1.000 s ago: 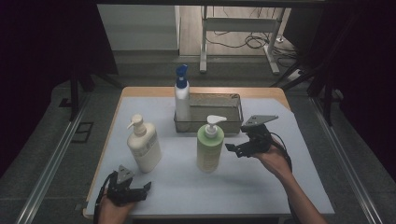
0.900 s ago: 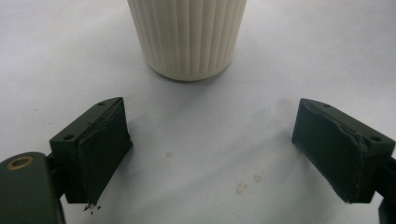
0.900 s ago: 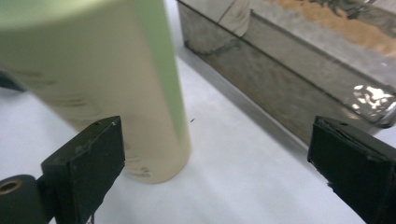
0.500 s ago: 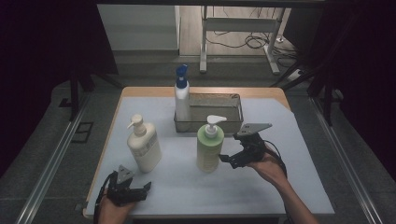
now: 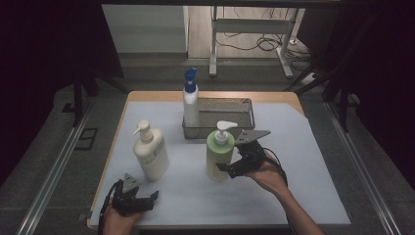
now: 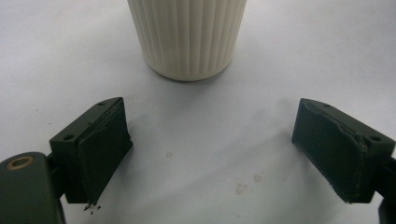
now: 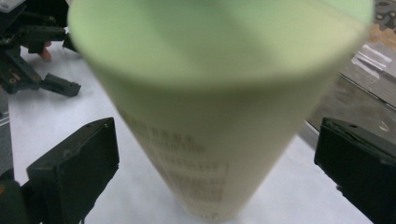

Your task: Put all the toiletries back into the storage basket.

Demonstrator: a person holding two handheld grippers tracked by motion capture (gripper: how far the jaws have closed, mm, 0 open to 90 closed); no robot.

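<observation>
The right gripper (image 5: 234,168) sits low on the white table cover (image 5: 303,147), with its jaws spread wide on either side of the tall pale green plastic pump bottle with a white pump head (image 5: 219,152). In the right gripper view that green bottle (image 7: 210,116) stands upright between the 2 black pads (image 7: 74,172), with a clear gap to each pad, so the tongs are released and grasp nothing. The bottle is close and blurred there, with dark printed lines on its label.

The left gripper (image 5: 147,198) rests near the table's front edge, well apart from the right gripper. Its jaws are also spread and released around bare table. Just ahead of them in the left gripper view stands the ribbed base of the cream plastic pump bottle (image 6: 187,37), not touching either pad (image 6: 100,149). In the high view this cream bottle (image 5: 151,152) stands upright just beyond the left gripper.

Behind the green bottle, beyond the right gripper, lies a rectangular grey metal mesh basket (image 5: 244,105), with a white spray bottle with a blue nozzle (image 5: 191,100) standing at its left end.
</observation>
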